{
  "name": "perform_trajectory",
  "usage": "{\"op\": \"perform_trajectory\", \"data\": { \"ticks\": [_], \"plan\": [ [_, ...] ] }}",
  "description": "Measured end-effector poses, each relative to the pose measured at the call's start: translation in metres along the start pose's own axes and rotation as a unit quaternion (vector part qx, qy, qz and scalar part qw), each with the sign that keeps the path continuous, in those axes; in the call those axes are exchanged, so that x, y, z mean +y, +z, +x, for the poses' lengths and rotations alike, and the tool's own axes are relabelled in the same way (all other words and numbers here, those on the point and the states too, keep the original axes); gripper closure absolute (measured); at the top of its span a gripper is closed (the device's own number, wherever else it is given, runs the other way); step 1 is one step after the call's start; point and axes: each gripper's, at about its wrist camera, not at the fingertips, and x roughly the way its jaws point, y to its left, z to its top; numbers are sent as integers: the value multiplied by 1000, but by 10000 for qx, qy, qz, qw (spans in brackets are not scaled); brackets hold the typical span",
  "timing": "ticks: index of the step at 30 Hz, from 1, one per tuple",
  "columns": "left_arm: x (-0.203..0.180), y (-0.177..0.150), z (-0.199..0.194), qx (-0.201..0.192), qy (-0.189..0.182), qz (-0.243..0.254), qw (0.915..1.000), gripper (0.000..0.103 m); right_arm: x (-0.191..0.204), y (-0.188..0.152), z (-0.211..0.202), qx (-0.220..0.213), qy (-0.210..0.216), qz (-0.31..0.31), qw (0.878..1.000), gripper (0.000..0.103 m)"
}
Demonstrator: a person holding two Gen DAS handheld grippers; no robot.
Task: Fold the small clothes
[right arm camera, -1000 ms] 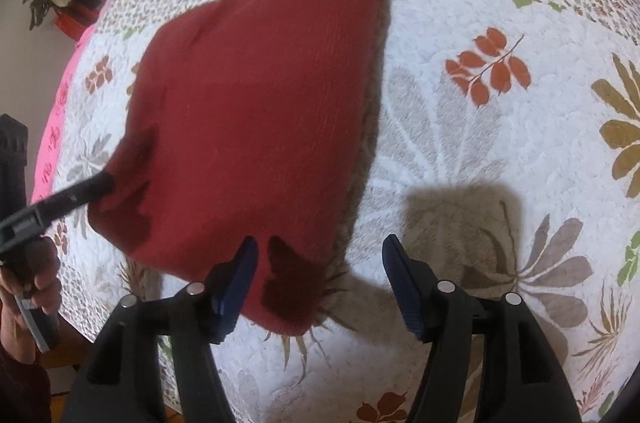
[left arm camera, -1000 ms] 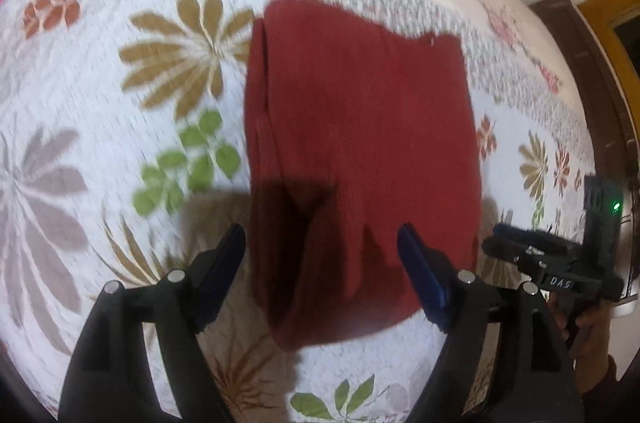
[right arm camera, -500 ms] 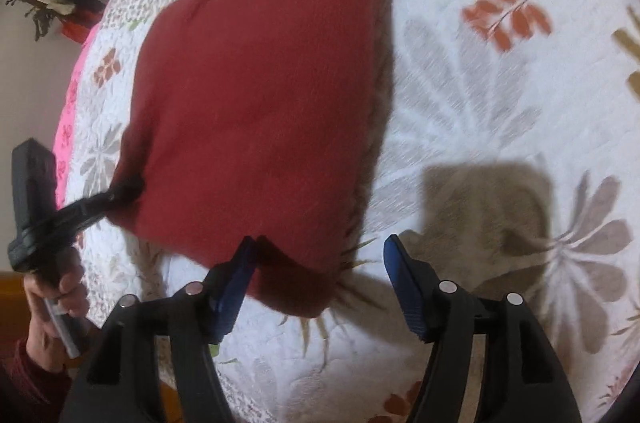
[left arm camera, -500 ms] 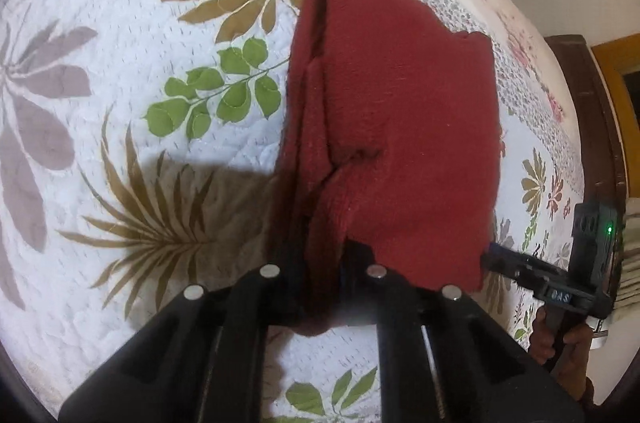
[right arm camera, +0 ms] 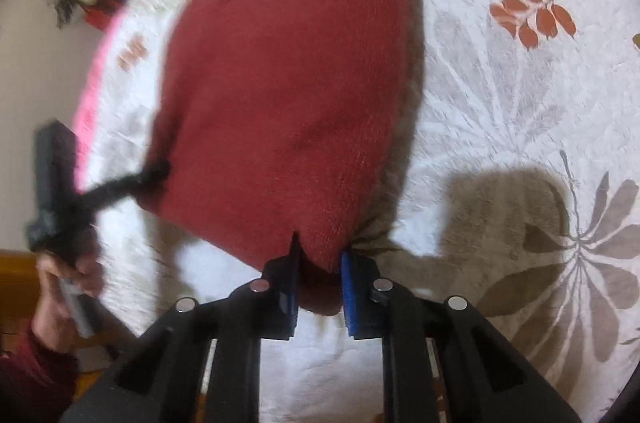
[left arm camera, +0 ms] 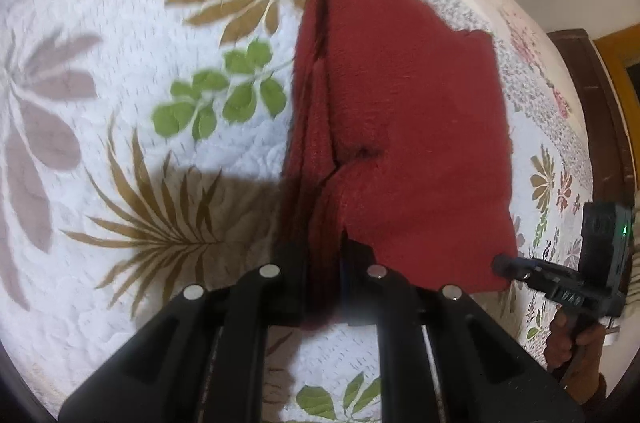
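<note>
- left gripper (left arm camera: 324, 263): low over the bed, pointing along the cloth's left edge. Fingers pressed together on the near left corner of the red cloth (left arm camera: 400, 127); several layers stacked between them.
- In the right wrist view the left gripper (right arm camera: 154, 175) comes in from the left, tips on the cloth's left corner. The hand (right arm camera: 64, 287) under it grips the handle; dark red sleeve (right arm camera: 28, 383) at the bottom corner. That part is motion-blurred.
- right gripper (right arm camera: 318, 279): also low, pointing up the cloth from its near right corner. Blue pads (right arm camera: 349, 299) have the corner between them, nearly closed; fabric bulges between the pads. Looks like a pinch.
- In the left wrist view the right gripper (left arm camera: 506, 265) meets the cloth's lower right corner. Green LED lit on its body; a hand (left arm camera: 568, 339) holds it from below.
- Cloth: dark red, fuzzy/ribbed knit, already folded into a rough rectangle. Layered edges visible along the left side, with a small pucker mid-cloth near that edge.
- Near edge seems lifted a little between the two grippers; far end lies on the quilt (left arm camera: 120, 83).
- Quilt: white, stitched texture, printed with brown, green, grey and rust leaves. Gripper shadows fall on it beside the cloth.
- Pink edge (right arm camera: 96, 71) of bedding shows past the quilt on the left in the right wrist view.
</note>
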Motion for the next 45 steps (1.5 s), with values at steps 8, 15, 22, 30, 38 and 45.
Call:
{"op": "perform_trajectory", "data": {
  "ticks": [8,15,22,30,38,45],
  "plan": [
    [-13,14,-15,16,273,252,9993,43,7,12,-9,90,-242,-324,9991,70],
    [-21,89,-33,-464,124,245,9985,29,-8,69,-51,-620,-399,-174,9971,57],
    [-33,155,7,-328,-187,30,9993,73,-11,118,-35,-753,-434,-61,9962,53],
    [-39,171,5,-713,79,378,9967,94,-8,124,-16,-689,-473,-219,9963,53],
    [-29,169,2,-550,-111,296,9980,64,-13,125,-19,-690,-343,-137,9969,52],
    [-22,136,-20,-131,-557,491,9972,13,-12,118,-38,-846,-84,-194,9962,33]
  ]
}}
